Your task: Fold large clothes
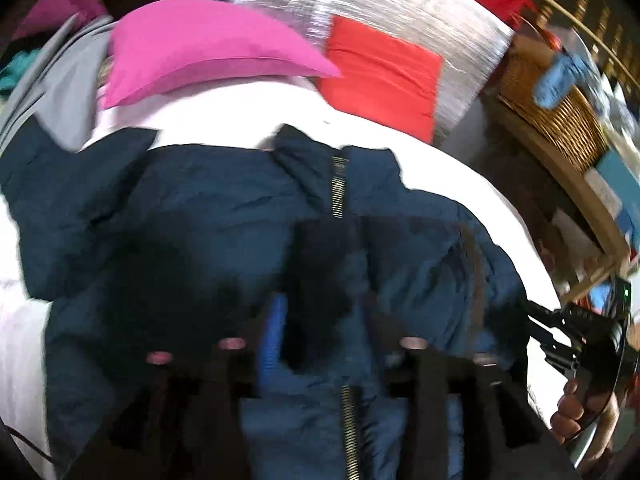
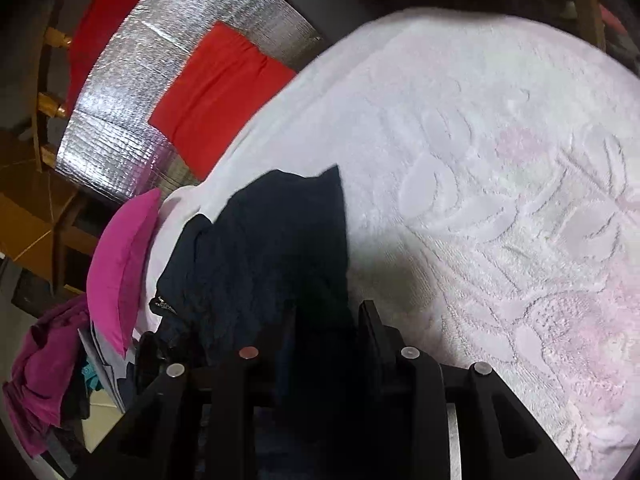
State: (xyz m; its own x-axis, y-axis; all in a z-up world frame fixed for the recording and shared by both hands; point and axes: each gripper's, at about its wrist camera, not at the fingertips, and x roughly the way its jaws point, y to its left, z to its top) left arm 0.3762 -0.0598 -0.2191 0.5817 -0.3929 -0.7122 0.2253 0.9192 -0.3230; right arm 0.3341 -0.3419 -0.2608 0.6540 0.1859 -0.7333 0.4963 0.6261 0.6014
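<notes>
Pinching crinkled navy jacket [image 1: 224, 208] in right fingers [image 2: 372, 328]; left fingers' [image 1: 274, 336] hold unclear.

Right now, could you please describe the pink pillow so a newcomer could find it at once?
Start at the white bedspread under the navy jacket. At its far edge lies the pink pillow, beside a red cloth. It alone is puffy and magenta.

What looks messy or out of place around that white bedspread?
The navy jacket lies rumpled and crooked on the white bedspread, zipper partly open. Loose clothes sit heaped beside the bed, by the pink pillow. Nothing looks damaged.
</notes>
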